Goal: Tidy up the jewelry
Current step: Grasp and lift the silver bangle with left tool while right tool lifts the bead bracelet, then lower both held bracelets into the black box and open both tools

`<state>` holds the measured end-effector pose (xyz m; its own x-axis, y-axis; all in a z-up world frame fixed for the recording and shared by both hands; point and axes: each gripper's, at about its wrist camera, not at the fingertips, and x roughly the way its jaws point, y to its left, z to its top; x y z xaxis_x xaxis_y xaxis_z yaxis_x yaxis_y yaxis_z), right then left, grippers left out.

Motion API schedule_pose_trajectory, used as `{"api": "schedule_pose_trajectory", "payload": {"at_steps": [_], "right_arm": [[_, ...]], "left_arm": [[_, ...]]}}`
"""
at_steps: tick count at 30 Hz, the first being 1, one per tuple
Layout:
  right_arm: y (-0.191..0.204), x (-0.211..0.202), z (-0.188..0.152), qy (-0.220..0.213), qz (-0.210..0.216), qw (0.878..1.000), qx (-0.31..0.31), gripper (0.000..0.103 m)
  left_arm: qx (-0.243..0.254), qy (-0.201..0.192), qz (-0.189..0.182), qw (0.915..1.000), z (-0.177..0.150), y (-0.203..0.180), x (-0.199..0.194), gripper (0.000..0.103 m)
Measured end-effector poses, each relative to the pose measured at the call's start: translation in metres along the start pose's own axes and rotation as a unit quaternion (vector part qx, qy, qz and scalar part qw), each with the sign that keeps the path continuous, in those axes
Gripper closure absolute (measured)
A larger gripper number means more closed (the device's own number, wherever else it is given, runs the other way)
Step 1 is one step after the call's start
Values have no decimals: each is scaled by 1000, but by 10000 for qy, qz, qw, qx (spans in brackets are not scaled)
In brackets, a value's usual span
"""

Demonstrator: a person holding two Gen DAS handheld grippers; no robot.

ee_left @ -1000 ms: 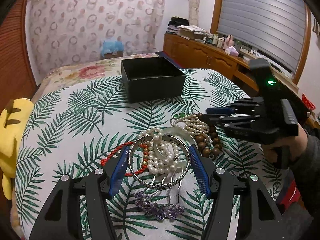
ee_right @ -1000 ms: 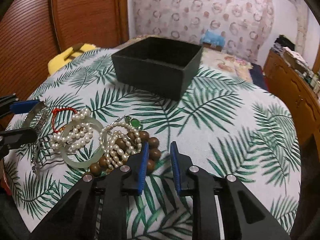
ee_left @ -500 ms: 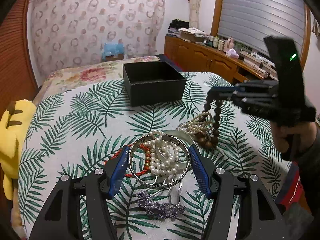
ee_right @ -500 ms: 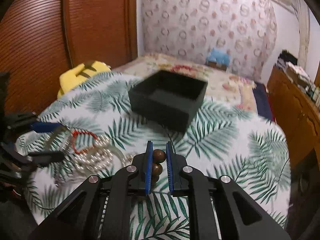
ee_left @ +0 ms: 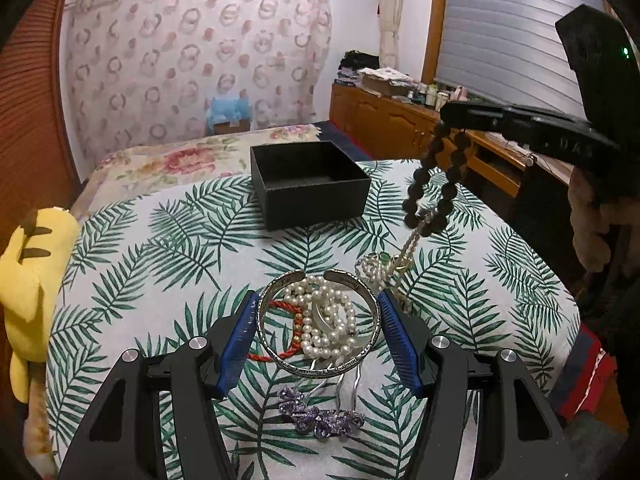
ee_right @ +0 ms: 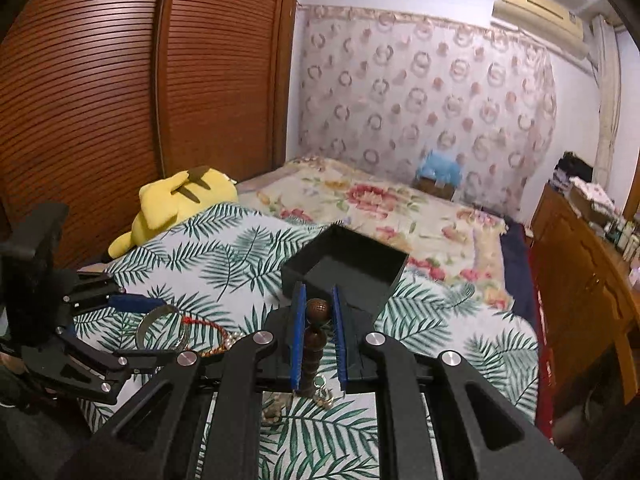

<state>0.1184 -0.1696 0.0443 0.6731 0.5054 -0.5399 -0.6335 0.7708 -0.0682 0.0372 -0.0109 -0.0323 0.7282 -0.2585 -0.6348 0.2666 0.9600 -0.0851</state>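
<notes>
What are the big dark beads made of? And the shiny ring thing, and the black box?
The beads look like polished wood: brown, round, softly glossy. The bangle looks like silver-coloured metal: bright, with engraved letters inside. The box seems to be matte black cardboard with thin, stiff walls, though that is less certain.

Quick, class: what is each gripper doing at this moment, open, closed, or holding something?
Left gripper: open, its fingers either side of the silver bangle.
Right gripper: closed on the brown bead bracelet, lifted off the table.
</notes>
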Motion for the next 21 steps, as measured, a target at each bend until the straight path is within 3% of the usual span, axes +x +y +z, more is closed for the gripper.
{"api": "schedule_pose_trajectory", "payload": {"at_steps": [12,21], "right_arm": [[-16,3,14,-31,-164,9999,-42,89],[-33,29,25,-45,-86,10000,-20,88]], "left_arm": [[166,-149,43,9997,24,0,4,45],[175,-104,49,9998,52,11,40,45]]}}
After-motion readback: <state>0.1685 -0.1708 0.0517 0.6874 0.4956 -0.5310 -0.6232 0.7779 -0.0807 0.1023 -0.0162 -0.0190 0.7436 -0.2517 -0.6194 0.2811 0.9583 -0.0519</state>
